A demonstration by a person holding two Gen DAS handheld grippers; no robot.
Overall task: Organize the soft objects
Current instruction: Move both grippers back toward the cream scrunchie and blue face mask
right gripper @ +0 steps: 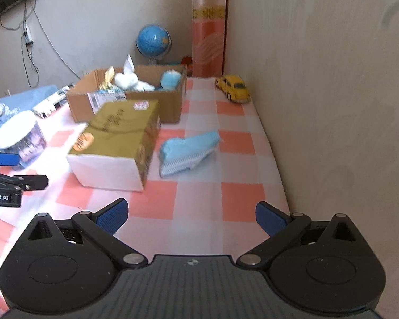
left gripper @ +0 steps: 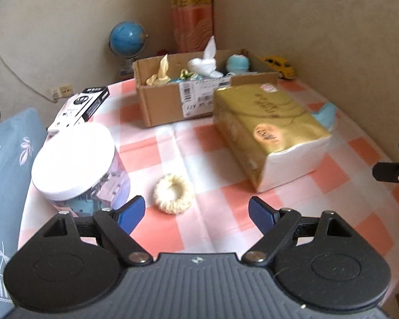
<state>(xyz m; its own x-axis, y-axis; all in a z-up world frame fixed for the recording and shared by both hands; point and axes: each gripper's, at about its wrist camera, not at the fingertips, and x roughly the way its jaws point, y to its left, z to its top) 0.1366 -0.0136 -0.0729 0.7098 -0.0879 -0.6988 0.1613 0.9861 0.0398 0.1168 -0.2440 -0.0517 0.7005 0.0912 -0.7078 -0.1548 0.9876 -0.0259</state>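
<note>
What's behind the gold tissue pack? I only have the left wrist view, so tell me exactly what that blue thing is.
Observer: A light blue folded cloth with a white ribbed edge. It lies on the tablecloth, to the right of the tissue pack.
Operator: Report the right gripper's state.
Observer: The right gripper is open and holds nothing.
Operator: Say what lies between it and the cloth.
Observer: Only bare checked tablecloth.

The gold tissue pack (left gripper: 268, 130) hides most of your blue cloth (left gripper: 327, 115); its printing blurs.
</note>
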